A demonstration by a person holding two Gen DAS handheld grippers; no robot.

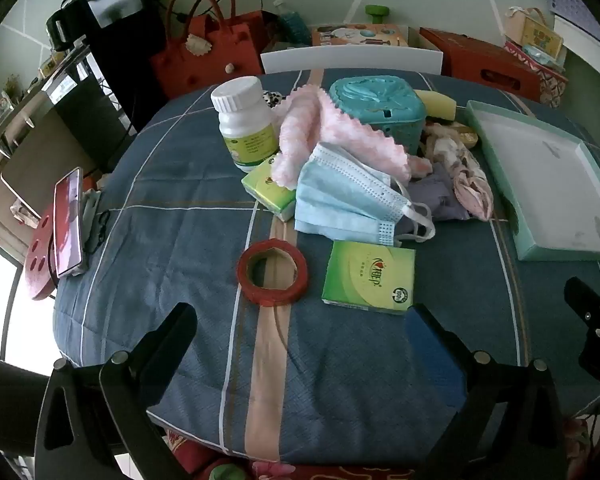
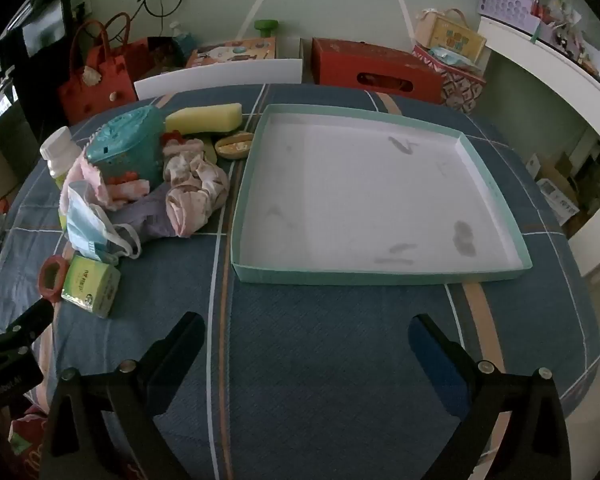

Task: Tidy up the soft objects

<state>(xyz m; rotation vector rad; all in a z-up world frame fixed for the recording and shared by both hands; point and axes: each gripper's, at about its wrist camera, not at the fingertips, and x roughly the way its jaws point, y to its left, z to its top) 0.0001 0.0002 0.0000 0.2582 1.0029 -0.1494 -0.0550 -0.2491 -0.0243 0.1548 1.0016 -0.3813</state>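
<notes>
Both grippers released — left gripper [image 1: 302, 320] and right gripper [image 2: 306, 330] hover with jaws wide, nothing between them. Soft items — blue face mask [image 1: 348, 196], pink cloth [image 1: 320, 128], floral fabric [image 2: 196, 188] — lie heaped mid-surface, just beside the tray [image 2: 256, 160] at the surface's right edge.

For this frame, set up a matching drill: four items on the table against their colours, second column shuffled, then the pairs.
Things:
1. tape roll
2. face mask
3. tray
4. sponge

Colours:
A. yellow
B. red
C. light blue
D. mint-green rim, white inside

Pairs: 1-B, 2-C, 3-D, 4-A
</notes>
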